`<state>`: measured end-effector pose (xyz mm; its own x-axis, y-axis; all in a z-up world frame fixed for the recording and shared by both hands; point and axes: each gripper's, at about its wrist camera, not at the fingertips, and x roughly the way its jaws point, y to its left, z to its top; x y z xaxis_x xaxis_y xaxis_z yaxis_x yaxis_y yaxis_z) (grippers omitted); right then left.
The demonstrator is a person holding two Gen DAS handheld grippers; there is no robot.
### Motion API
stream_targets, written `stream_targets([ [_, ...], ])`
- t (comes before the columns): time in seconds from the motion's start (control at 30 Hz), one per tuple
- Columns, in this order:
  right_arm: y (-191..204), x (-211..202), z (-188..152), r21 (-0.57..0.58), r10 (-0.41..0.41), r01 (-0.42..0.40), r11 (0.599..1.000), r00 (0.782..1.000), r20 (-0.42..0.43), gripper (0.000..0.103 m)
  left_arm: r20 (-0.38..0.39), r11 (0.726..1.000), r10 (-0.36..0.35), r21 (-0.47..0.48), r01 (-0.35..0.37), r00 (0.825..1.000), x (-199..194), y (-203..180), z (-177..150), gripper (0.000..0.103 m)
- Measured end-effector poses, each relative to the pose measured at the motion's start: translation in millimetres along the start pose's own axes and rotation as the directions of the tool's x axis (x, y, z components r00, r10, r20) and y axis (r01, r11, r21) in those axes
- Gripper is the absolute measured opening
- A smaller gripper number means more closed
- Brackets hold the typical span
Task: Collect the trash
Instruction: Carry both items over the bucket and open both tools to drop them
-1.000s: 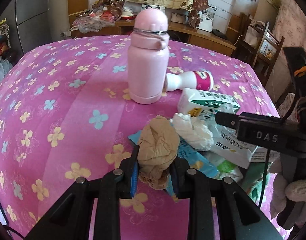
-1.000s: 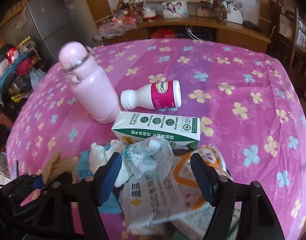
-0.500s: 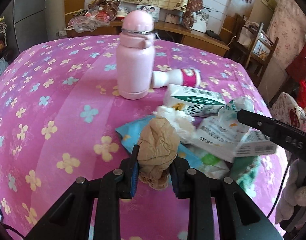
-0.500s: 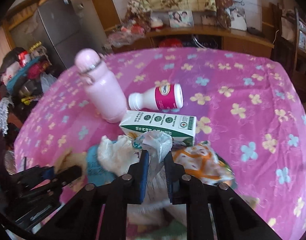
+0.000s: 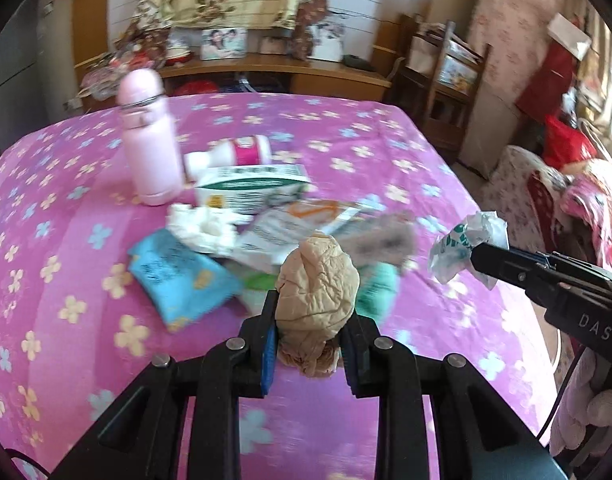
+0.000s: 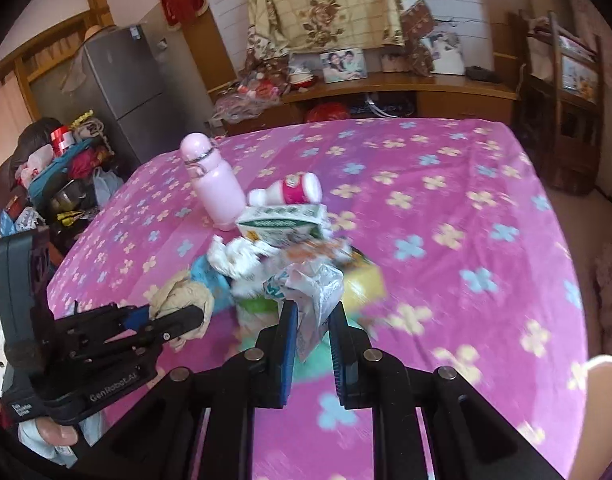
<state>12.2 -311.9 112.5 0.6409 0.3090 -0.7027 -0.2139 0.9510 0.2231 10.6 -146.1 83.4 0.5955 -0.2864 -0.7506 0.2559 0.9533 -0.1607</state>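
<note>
My left gripper (image 5: pixel 309 322) is shut on a crumpled tan wad (image 5: pixel 317 292), held above the pink flowered tablecloth (image 5: pixel 65 240). My right gripper (image 6: pixel 310 318) is shut on a crumpled white and green wrapper (image 6: pixel 312 294). In the left wrist view that wrapper (image 5: pixel 464 240) hangs off the right gripper (image 5: pixel 476 256) at the right, lifted clear of the pile. In the right wrist view the left gripper (image 6: pixel 185 316) shows at the lower left with the tan wad (image 6: pixel 181 294). On the cloth lies a trash pile: a green and white carton (image 5: pixel 251 188), white tissue (image 5: pixel 201 226), a blue packet (image 5: pixel 177 280).
A pink flask (image 5: pixel 147 146) stands upright behind the pile, a small white bottle with a pink label (image 5: pixel 233 154) lying beside it. A wooden shelf (image 6: pixel 386 92) runs behind the table, a grey fridge (image 6: pixel 121 80) at left, chairs (image 5: pixel 446 80) at right. A gloved hand (image 5: pixel 586 412) holds the right gripper.
The right gripper closed on the white and green wrapper and lifted it out of the pile toward the right. Both grippers pulled back and up from the table, the left still holding the tan wad.
</note>
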Motion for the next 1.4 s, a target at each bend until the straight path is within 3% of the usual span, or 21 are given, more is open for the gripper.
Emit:
stream_targets([
  [0.37,-88,-69,-51,0.112,-0.111,0.109,0.988,0.994,0.015,0.017,-0.016,0.985,-0.084,0.149,0.086,0.996,1,-103,-9,0.029],
  [0.73,-181,-121,-98,0.228,-0.254,0.250,0.941,0.967,-0.012,0.017,-0.074,0.946,-0.181,0.259,0.194,0.981,27,-205,-20,0.029],
  [1.0,-237,-137,-131,0.312,-0.315,0.317,0.895,0.947,-0.060,0.017,-0.123,0.923,-0.224,0.292,0.251,0.967,45,-252,-27,0.029],
  [1.4,-270,-144,-151,0.383,-0.336,0.342,0.858,0.938,-0.084,0.017,-0.171,0.902,-0.254,0.313,0.297,0.952,62,-287,-33,0.029],
])
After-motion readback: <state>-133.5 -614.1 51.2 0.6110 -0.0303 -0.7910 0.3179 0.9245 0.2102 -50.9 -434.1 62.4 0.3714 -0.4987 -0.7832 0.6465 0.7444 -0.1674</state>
